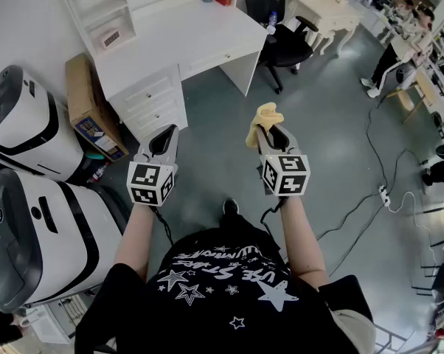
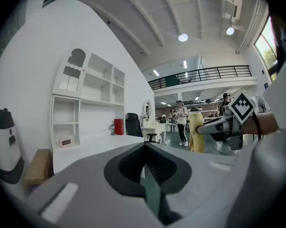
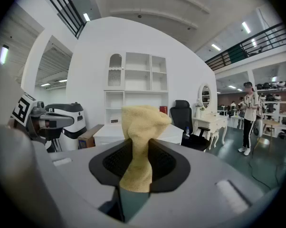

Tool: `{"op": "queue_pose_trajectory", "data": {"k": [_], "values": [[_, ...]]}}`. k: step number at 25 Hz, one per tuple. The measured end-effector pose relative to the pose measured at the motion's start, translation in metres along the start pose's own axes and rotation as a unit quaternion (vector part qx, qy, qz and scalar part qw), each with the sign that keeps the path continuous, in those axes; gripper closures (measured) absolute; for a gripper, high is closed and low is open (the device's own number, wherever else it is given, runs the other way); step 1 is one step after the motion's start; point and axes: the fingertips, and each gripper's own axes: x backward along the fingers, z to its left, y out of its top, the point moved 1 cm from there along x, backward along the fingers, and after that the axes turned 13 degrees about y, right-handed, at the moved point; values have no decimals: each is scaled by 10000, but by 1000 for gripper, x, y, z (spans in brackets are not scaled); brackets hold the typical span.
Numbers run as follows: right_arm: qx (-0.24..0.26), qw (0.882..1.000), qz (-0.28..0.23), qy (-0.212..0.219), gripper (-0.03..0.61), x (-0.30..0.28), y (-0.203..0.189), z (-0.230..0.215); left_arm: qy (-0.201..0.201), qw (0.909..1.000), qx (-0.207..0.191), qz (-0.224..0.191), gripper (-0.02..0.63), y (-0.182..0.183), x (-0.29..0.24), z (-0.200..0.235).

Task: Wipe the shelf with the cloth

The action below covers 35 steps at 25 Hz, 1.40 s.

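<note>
Head view: the right gripper (image 1: 271,133) clamps the yellow cloth (image 1: 267,115), which bunches above its tips over the floor, well apart from the shelf (image 1: 98,9) on the white desk (image 1: 185,35). Left gripper view: the left gripper (image 2: 144,164) has its jaws together, seemingly on nothing. Right gripper view: the cloth stands up from between the pinching jaws, with the shelf far beyond.

Right claw (image 3: 138,164) clamped on yellow cloth (image 3: 141,127) (bunched upright), white shelf unit (image 3: 136,77) beyond

Yellow cloth (image 3: 142,125), white shelf (image 3: 136,90), black-and-white marker cubes (image 1: 150,183).
</note>
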Motion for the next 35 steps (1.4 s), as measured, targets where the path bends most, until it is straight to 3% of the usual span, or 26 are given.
{"op": "queue_pose_trajectory", "data": {"k": [9,14,21,28,35], "values": [[-13,10000,50,34,453,-3,-1,9,40,9999,121,-14,614,1,3,9],[-44,9999,129,28,453,-3,-11,16,15,9996,250,160,614,-16,12,8],[-108,9999,108,32,453,-23,-10,-3,168,9993,257,198,614,-15,-1,15],[25,9993,35,365,451,-70,3,-61,385,9986,148,326,614,-10,-68,5],[156,9974,-233,659,451,-128,56,-174,761,9966,278,179,614,28,-183,-19]]}}
